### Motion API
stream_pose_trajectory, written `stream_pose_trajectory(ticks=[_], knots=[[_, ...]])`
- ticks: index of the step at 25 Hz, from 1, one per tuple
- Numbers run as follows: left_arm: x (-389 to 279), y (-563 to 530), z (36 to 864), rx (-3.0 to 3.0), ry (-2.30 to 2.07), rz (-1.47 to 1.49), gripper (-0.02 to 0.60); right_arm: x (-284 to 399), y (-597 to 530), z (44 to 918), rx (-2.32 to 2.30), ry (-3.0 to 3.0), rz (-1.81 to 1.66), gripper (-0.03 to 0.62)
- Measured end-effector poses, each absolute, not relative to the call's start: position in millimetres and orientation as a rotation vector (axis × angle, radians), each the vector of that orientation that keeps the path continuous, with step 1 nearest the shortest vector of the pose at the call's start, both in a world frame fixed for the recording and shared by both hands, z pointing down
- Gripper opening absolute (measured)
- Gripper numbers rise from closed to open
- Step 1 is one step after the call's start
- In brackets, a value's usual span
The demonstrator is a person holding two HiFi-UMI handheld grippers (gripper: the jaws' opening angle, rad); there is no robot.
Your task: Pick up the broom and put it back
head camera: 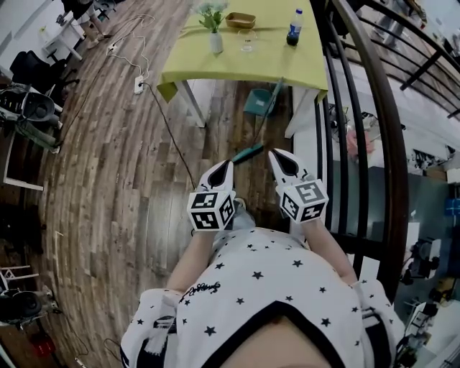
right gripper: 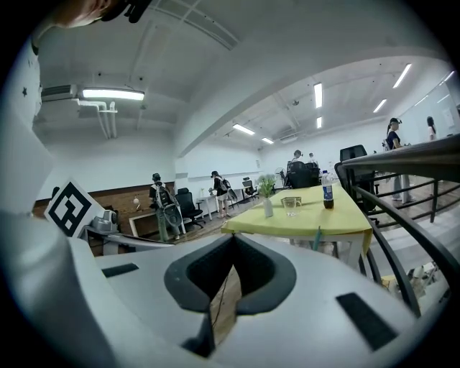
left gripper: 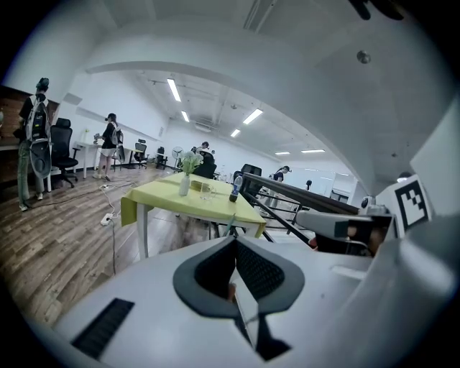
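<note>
The broom [head camera: 264, 115] has a thin teal handle that slants from the edge of the yellow-green table [head camera: 237, 68] down to a thicker dark end on the wood floor. That end lies just ahead of and between my two gripper tips. A short stretch of the handle shows as a teal broom stick [left gripper: 231, 221] in the left gripper view and as a teal broom stick [right gripper: 317, 238] in the right gripper view. My left gripper [head camera: 227, 164] [left gripper: 233, 241] is shut with nothing in it. My right gripper [head camera: 276, 154] [right gripper: 232, 240] is shut and empty too.
A teal dustpan-like piece [head camera: 256, 101] sits under the table. On the table stand a vase [head camera: 215, 39], a glass [head camera: 246, 43], a bottle [head camera: 293, 29] and a basket [head camera: 241, 20]. A dark railing [head camera: 374, 108] runs along the right. A power strip with its cable [head camera: 139, 85] lies at the left.
</note>
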State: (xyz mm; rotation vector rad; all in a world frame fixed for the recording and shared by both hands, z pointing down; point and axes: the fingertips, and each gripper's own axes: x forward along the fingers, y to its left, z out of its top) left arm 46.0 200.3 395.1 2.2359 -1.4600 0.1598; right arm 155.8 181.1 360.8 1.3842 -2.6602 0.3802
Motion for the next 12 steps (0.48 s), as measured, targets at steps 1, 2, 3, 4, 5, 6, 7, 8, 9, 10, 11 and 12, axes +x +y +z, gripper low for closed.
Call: stream_pose_trajectory(ticks=[1,2,3,4,5,6,7,8,9,10,11,12], knots=[[42,190,394,2.238,-1.458,0.158,0.012,152,171,360,1.385,-2.659,0.377,-0.006],[38,180,393,2.240,-1.458,0.156,0.012,148,161,358,1.386,-2.658,0.373,-0.006],[34,169,393,2.241,-1.457,0.154,0.012,144,151,358,1.387,-2.657,0.370,-0.006],[30,155,393,2.242,-1.457,0.154,0.012,140,138,358,1.388,-2.654,0.369,-0.006],[25,140,393,2.241,-1.456,0.155,0.012,136,122,358,1.390,-2.650,0.369,-0.006],[19,123,394,2.240,-1.453,0.157,0.012,131,105,359,1.391,-2.645,0.370,-0.006],[13,106,394,2.241,-1.450,0.161,0.012,126,88,359,1.393,-2.640,0.371,-0.006],[7,91,395,2.243,-1.447,0.167,0.012,120,73,360,1.396,-2.635,0.373,-0.006],[2,79,396,2.248,-1.443,0.174,0.012,116,61,361,1.401,-2.630,0.374,-0.006],[-2,68,396,2.252,-1.438,0.181,0.012,112,50,361,1.406,-2.625,0.376,-0.006],[-5,59,397,2.257,-1.432,0.187,0.012,109,41,362,1.411,-2.621,0.378,-0.006],[-8,51,397,2.260,-1.425,0.192,0.012,106,33,362,1.415,-2.616,0.379,-0.006]])
